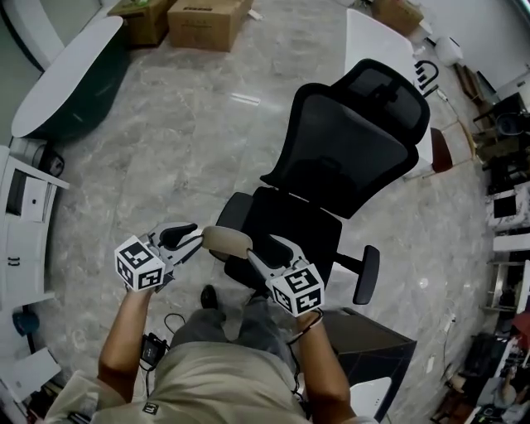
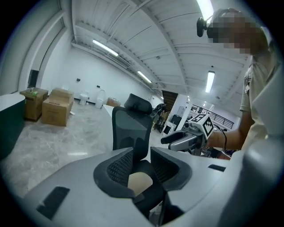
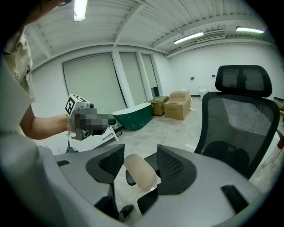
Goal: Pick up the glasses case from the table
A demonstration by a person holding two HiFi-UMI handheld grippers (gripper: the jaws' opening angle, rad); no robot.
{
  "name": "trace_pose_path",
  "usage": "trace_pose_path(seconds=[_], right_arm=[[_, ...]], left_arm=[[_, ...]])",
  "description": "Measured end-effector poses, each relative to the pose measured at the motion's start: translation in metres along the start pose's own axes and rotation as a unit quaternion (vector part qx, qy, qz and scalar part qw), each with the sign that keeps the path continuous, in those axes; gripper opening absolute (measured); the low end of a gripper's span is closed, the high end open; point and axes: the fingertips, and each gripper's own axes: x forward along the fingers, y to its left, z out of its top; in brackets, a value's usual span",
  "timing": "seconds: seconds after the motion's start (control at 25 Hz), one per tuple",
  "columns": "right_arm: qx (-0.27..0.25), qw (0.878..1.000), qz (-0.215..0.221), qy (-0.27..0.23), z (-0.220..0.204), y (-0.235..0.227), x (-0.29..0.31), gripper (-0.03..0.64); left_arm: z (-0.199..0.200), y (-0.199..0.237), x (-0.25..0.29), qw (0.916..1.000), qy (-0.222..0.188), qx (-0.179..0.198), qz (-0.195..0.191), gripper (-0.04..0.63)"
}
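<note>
We find no legible brand or wording. The only markings are the black-and-white square codes on the left marker cube (image 1: 138,263) and the right marker cube (image 1: 296,288). Print on the cardboard boxes (image 1: 207,21) is too small to read.

The glasses case (image 1: 228,240) is a plain, smooth beige oblong with rounded ends and an unmarked surface. It lies between the tips of the two grippers, over the near end of the armrest (image 1: 236,207) of a black mesh office chair (image 1: 348,141). We cannot tell whether it rests on that armrest.

The left gripper (image 2: 142,150) has its pads a little apart. The case shows low in the gap and the pads do not press on it. The right gripper (image 3: 140,153) is spread wider. The case lies slantwise in its gap, with its edges close to both pads, and we see no clamping.

The left forearm (image 1: 124,339) and the right forearm (image 1: 323,364), both bare, reach forward from the bottom of the head view and converge. The grippers face each other across the case, with their tips turned inward and somewhat down. A dark band (image 1: 310,319) circles the right wrist. The person stands on a grey marbled floor (image 1: 190,141), and a dark shoe (image 1: 209,296) shows below the case.
</note>
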Motion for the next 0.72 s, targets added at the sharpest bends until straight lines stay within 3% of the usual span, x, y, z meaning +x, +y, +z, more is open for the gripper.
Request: trace_pose_path(seconds=[0.32,0.52,0.72], right_arm=[[0.006,0.997,0.078,0.014,-0.030,0.003,0.039,0.297],[0.001,0.994,0.108,0.036,-0.053,0.005,0.057,0.322],[-0.015,0.990,0.123,0.068,-0.081,0.001,0.075,0.337]], left_arm=[[-0.049,0.019,0.037,0.9990,0.041,-0.015,-0.014,0.257],[-0.072,0.024,0.050,0.9977,0.041,-0.044,-0.030,0.344],[-0.097,0.030,0.067,0.9961,0.059,-0.055,-0.037,0.379]])
